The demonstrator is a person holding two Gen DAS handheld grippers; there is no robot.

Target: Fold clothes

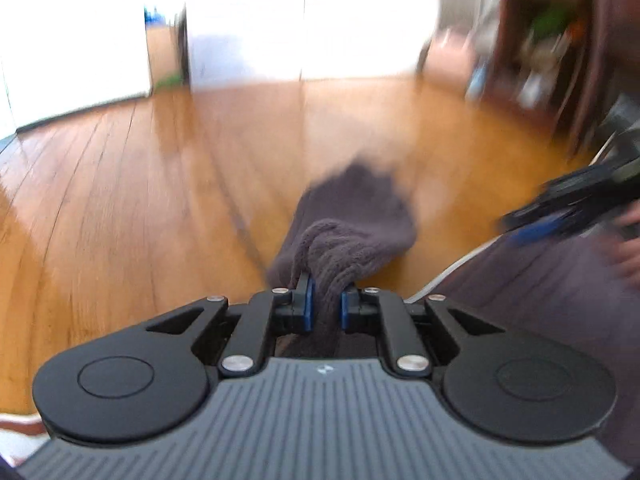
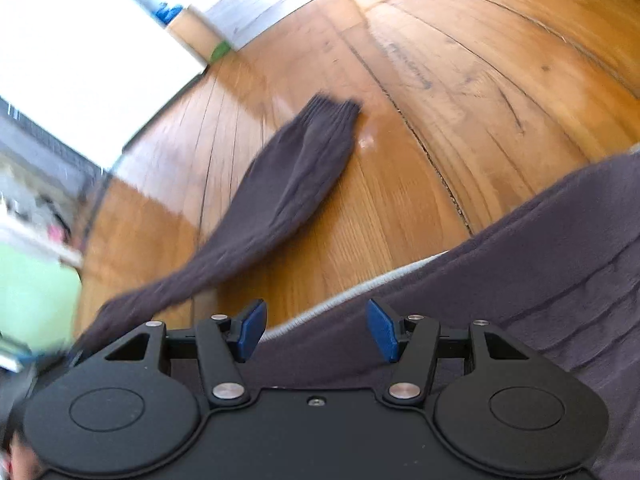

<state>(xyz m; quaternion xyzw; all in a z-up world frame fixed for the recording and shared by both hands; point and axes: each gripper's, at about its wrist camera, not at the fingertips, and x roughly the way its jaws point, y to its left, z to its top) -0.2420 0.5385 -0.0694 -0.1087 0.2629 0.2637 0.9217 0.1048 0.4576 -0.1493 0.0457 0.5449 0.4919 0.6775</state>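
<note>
Left gripper [image 1: 326, 308]: jaws closed on a bunched fold of the dark grey knit sweater [image 1: 352, 220], cloth pinched between the blue pads [image 1: 307, 306] at lower centre of the left wrist view. Beyond the pads the knit rises in a blurred hump over the wooden floor [image 1: 140, 200]

Right gripper [image 2: 316, 330]: jaws apart, nothing between the blue pads [image 2: 252, 328]; it hangs over the sweater body, which fills the lower right of the right wrist view. A pale band [image 2: 360, 292] runs along the sweater's edge just ahead of the pads

One sleeve [image 2: 288, 176] lies stretched out on the floor from lower left toward frame centre, ribbed cuff [image 2: 334, 110] at the far end

In the left wrist view the right gripper shows as a blurred dark shape at the right edge. Dark wood shelf [image 1: 548, 48] at upper right, contents too blurred to tell
</note>
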